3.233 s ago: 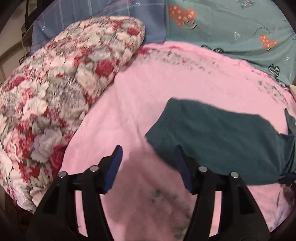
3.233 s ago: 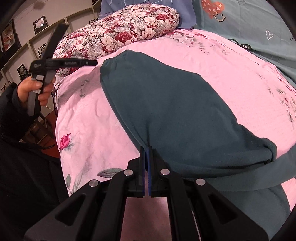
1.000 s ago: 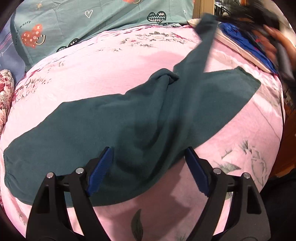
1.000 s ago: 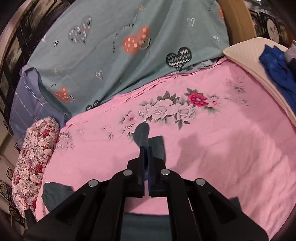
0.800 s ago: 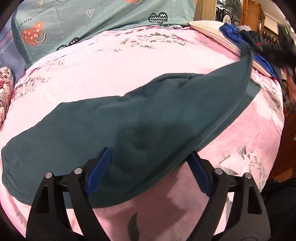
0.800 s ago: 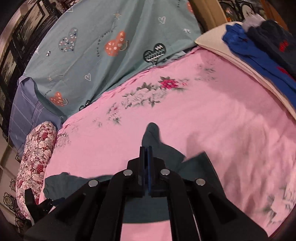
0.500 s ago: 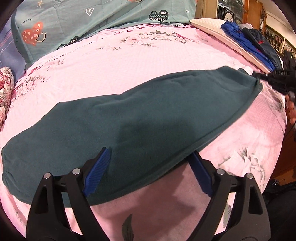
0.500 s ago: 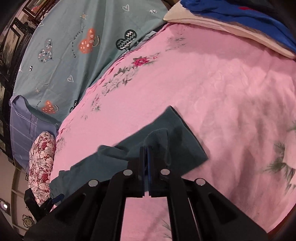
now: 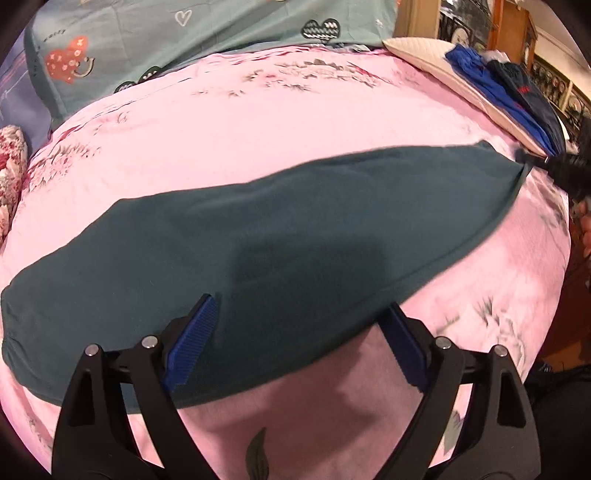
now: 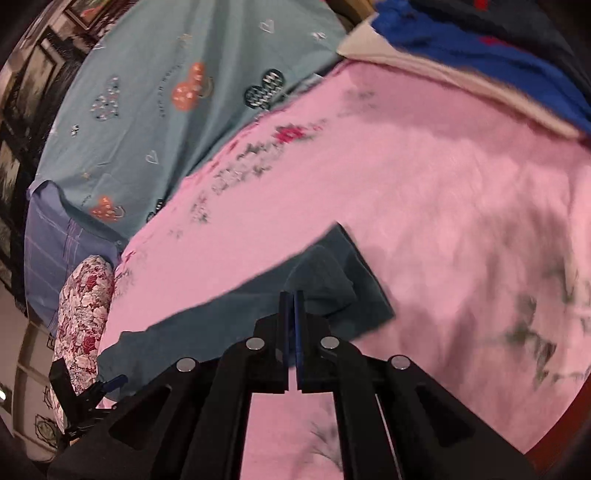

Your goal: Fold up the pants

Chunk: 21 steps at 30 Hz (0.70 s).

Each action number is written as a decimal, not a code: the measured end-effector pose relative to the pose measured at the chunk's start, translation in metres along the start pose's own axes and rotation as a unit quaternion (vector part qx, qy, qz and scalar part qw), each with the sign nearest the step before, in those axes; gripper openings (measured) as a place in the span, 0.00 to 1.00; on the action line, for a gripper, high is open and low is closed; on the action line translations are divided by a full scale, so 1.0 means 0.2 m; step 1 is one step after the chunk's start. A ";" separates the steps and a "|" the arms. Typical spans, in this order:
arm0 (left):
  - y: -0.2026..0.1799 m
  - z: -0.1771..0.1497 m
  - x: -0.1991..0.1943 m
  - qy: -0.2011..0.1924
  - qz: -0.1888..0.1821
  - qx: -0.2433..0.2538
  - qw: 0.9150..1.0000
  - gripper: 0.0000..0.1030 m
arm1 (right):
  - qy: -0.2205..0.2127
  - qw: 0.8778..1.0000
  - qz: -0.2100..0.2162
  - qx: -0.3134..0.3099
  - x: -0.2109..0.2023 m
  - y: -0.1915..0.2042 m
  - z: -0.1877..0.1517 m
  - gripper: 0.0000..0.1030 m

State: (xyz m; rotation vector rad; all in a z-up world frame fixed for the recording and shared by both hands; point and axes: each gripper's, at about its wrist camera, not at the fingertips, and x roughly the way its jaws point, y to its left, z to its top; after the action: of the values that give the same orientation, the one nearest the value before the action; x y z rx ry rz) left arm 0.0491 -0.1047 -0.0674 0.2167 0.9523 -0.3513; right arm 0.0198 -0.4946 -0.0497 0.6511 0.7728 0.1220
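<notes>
Across the pink floral bedspread (image 9: 295, 122) your dark teal pants (image 9: 280, 236) lie spread flat, their long axis running from the lower left of the left wrist view up to the far right, roughly side to side in front of you. Your left hand-held gripper (image 9: 295, 332) hangs just over the near edge of the fabric near its middle, its blue-padded fingers (image 9: 192, 336) spread wide and gripping nothing; the cloth shows between them and a shadow falls on it just ahead. At the far right end, your right hand-held gripper (image 10: 291, 306) is clenched on the pants: in its own view the two pads meet with a raised hump of teal cloth pinched at their tips, and the squared end of the garment points up and to the right past them, lying on the bed. From that pinch the pants stretch away to the lower left, toward the red-and-white floral pillow (image 10: 83, 317). Beyond the bedspread lies a teal sheet with heart prints (image 9: 207, 33), and at the right edge a cream pillow (image 9: 424, 51) carries blue and dark folded clothes (image 9: 495, 85)
</notes>
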 end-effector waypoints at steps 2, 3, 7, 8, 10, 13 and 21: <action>0.00 -0.01 -0.01 -0.001 0.001 0.006 1.000 0.87 | 0.006 1.000 -0.002 0.009 0.02 -0.04 -0.05 0.02; 0.01 -0.01 -0.02 0.000 0.003 0.004 1.000 0.87 | 0.008 1.000 -0.003 0.009 0.02 -0.05 -0.06 0.02; 0.06 -0.03 -0.03 0.001 0.010 -0.014 1.000 0.88 | 0.018 1.000 -0.013 0.012 0.02 -0.05 -0.09 0.02; 0.08 -0.03 -0.04 -0.002 0.011 -0.015 1.000 0.88 | 0.022 1.000 -0.018 0.013 0.02 -0.05 -0.10 0.02; 0.13 -0.03 -0.10 -0.019 0.019 -0.024 0.999 0.88 | 0.028 0.999 -0.027 0.008 0.01 -0.05 -0.12 0.03; 0.21 -0.02 -0.17 -0.033 0.024 -0.049 0.998 0.90 | 0.016 0.999 -0.051 -0.007 -0.07 -0.03 -0.12 0.12; 0.14 0.02 -0.08 -0.013 0.017 -0.024 1.000 0.93 | 0.011 0.987 -0.078 -0.141 -0.03 0.21 0.17 0.31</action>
State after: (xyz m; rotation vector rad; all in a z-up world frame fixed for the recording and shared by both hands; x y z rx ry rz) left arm 0.0541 -0.0774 -0.0518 0.1846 0.9303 -0.2999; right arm 0.0439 -0.4790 -0.0033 0.3207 0.8074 0.0936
